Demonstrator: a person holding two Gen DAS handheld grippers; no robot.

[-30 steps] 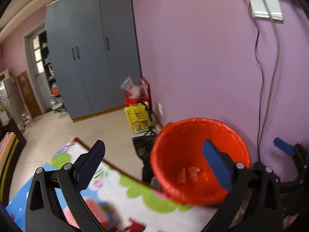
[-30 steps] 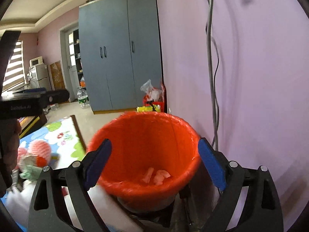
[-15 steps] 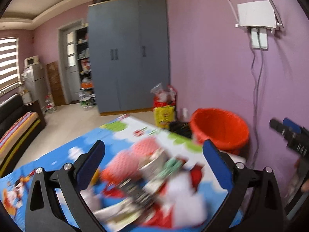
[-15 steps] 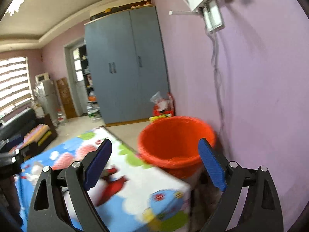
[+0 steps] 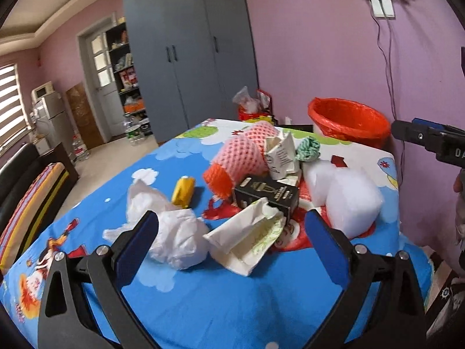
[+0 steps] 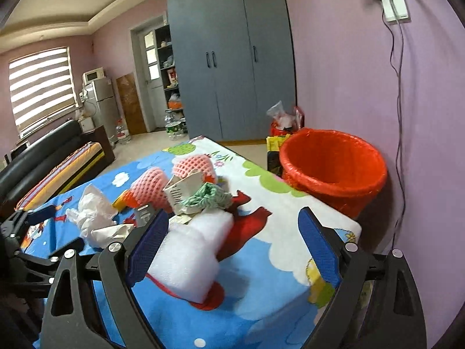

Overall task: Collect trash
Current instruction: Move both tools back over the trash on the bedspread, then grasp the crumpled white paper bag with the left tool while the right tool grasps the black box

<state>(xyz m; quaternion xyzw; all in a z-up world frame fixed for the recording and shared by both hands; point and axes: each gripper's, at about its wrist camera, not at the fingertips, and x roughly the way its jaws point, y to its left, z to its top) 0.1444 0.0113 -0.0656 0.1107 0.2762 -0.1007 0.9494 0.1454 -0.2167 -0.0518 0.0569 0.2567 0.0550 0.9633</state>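
Both grippers have swung from the glossy red bin to crumpled table trash, jaws spread, empty.

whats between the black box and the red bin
In the left wrist view, crumpled white paper and a green-and-white wrapper lie between the black box and the red bin, then bare tablecloth.

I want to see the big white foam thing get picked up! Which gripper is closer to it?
Right. The right gripper hovers open just over the white foam; the left gripper sits off to its side, by the tissues.
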